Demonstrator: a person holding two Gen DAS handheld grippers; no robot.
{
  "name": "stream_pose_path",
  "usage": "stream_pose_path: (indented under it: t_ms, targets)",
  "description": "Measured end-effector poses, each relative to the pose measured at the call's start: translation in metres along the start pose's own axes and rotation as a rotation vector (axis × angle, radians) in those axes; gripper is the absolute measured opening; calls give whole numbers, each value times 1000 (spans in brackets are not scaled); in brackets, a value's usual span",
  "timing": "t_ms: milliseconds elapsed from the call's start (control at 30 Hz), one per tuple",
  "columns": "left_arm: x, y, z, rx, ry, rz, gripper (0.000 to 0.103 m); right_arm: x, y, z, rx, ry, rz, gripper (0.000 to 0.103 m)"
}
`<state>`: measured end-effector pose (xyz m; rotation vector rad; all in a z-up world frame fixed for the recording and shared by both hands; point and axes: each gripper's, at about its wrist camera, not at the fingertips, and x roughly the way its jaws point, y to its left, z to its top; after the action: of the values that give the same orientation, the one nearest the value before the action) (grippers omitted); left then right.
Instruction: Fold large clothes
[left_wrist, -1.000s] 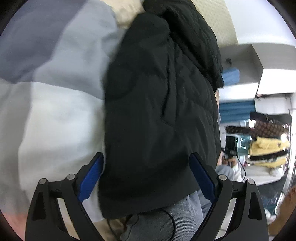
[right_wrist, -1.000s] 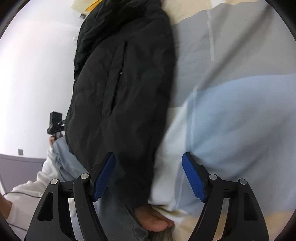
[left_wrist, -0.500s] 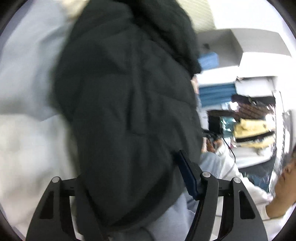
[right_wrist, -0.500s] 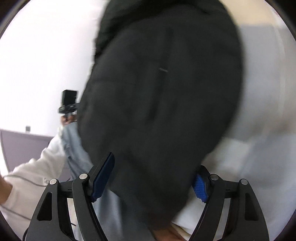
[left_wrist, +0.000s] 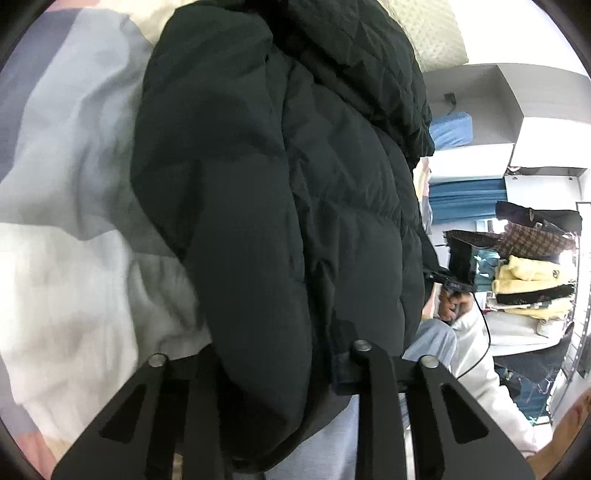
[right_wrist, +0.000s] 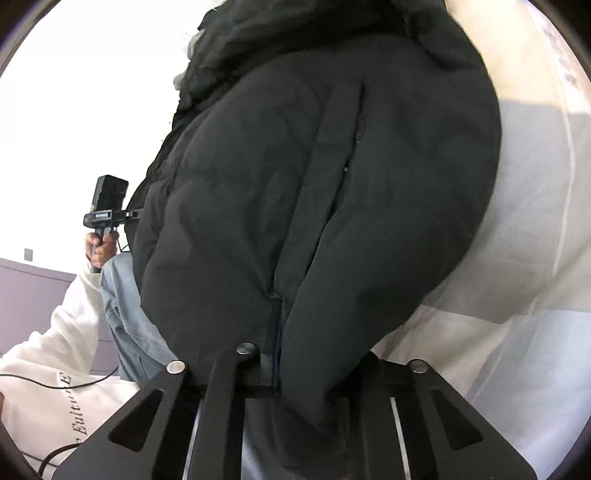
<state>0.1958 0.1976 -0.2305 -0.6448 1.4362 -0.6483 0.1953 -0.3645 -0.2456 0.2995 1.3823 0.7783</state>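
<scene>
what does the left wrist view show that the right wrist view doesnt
Only the left wrist view: shelves with a blue pad, a rack of folded clothes, and the right gripper from outside.

Only the right wrist view: a bare white wall, a white sleeve with lettering, and the left gripper from outside, in a hand.

Both: the black jacket fills the middle, its hem bunched between each camera's own closing jaws, over pale bedding, with jeans beside it.
</scene>
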Motion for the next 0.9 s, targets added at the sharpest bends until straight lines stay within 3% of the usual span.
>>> stream_pose_path:
  t_ms: [167,500,767,800,900]
  targets:
    - [-4,-9,-6,-32,-49,40,16,-20,29,-3,14,-74,-50,7]
    - [-15,-31,-17,-72,-144,112,10,-49,57,-13,40,-187,-106,5]
    - [-48,-51,-23,-75,-233,75,7,-78,93,-11,-36,-249,-170,4]
    - [-53,-53,-24,-78,-243,65,7,-84,101,-12,-73,-266,-222,4]
    - [-71,-62,-31,-76,-274,48,7,-110,110,-20,-67,-346,-208,4]
